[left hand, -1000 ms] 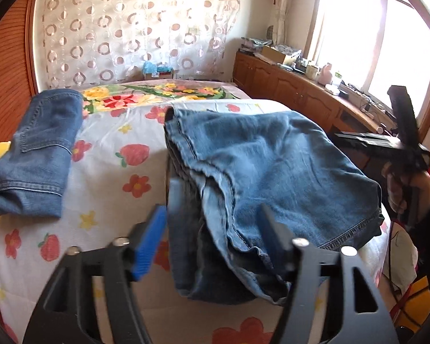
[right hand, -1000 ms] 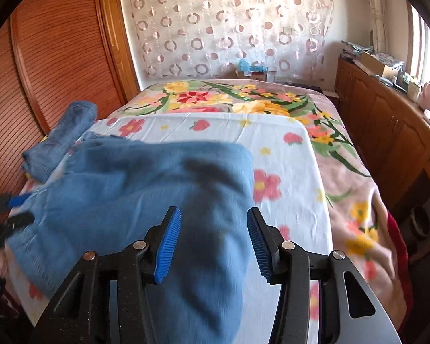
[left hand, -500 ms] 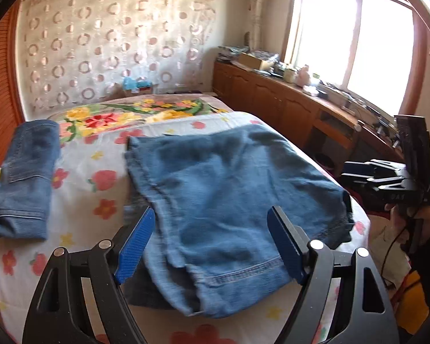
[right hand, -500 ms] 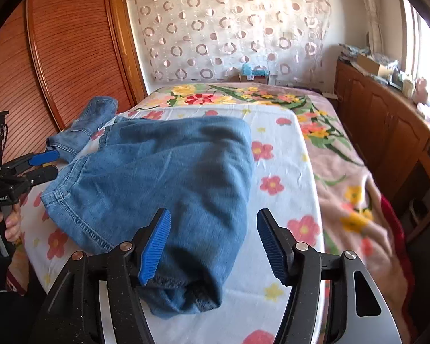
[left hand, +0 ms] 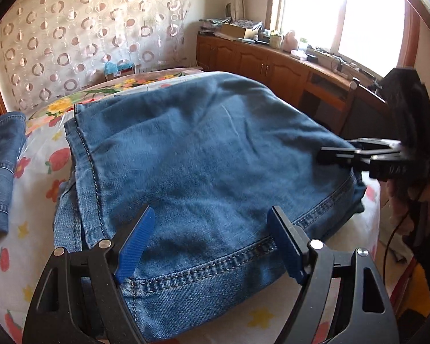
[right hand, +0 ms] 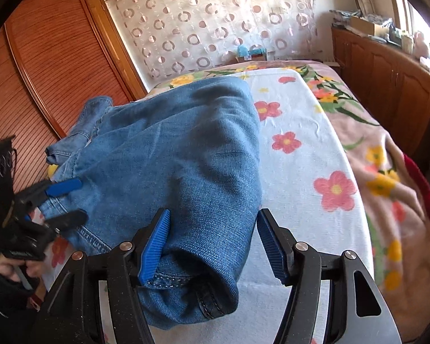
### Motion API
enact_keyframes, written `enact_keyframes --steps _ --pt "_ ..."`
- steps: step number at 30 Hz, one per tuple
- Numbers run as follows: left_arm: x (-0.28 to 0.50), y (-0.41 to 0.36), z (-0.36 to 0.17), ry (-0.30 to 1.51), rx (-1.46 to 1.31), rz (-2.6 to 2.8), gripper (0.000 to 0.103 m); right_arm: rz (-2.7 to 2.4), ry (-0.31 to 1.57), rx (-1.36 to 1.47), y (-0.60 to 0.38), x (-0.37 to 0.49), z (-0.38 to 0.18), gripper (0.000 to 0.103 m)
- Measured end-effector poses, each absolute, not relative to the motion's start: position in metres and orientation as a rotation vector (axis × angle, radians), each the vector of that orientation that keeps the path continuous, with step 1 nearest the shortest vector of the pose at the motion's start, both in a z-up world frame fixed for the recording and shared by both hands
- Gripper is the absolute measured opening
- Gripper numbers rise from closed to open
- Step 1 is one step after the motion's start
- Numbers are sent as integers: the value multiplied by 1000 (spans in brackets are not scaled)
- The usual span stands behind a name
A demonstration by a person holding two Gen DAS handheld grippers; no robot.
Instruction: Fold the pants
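A folded pair of blue jeans (left hand: pixel 209 149) lies flat on the floral bed sheet (left hand: pixel 34 261), its stitched hem toward me. My left gripper (left hand: pixel 209 243) hangs open just over that hem, its blue pads clear of the denim on both sides. In the right wrist view the jeans (right hand: pixel 186 149) end in a thick folded corner that sits between the open jaws of my right gripper (right hand: pixel 213 245); the right pad stands apart from the cloth. The right gripper (left hand: pixel 338 149) also shows at the jeans' right edge, and the left gripper (right hand: pixel 81 200) at their left hem.
A second folded pair of jeans (left hand: pixel 3 154) lies at the sheet's left side. A wooden sliding wardrobe (right hand: pixel 51 66) borders the bed on the left, and cluttered wooden cabinets (left hand: pixel 272 66) run under the window on the right. A patterned curtain (left hand: pixel 94 28) hangs behind the bed.
The jeans went from bunched up between my left fingers to spread flat on the sheet. Both grippers widened their jaws and came lower and closer to the jeans' near edge.
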State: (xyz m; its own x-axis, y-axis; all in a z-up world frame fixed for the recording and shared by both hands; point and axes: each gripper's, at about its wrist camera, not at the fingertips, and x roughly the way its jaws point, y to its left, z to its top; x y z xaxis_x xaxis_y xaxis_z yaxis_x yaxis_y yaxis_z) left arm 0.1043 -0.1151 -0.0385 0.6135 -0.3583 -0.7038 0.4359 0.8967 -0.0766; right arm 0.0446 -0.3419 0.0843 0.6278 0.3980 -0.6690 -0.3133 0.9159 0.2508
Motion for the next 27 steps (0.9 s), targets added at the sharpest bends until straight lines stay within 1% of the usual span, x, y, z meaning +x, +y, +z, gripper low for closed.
enact_keyframes --steps 3,7,9,19,20,23,27 --pt "100 -118 -41 775 135 -454 81 413 798 135 -340 46 78 64" --pt "98 -119 -43 773 142 -454 81 421 812 154 -332 47 69 53" --pt "99 -118 -44 772 137 -456 81 422 809 153 -328 47 69 50" --pt "98 -114 -43 769 118 -466 81 442 774 139 -317 43 74 17" --pt "97 -113 -41 771 116 -467 81 448 767 138 -316 42 77 15" --pt "93 -103 -30 765 94 -453 81 473 722 119 -308 39 93 14" --pt "82 -76 0 708 66 -422 81 533 656 80 -287 35 120 13"
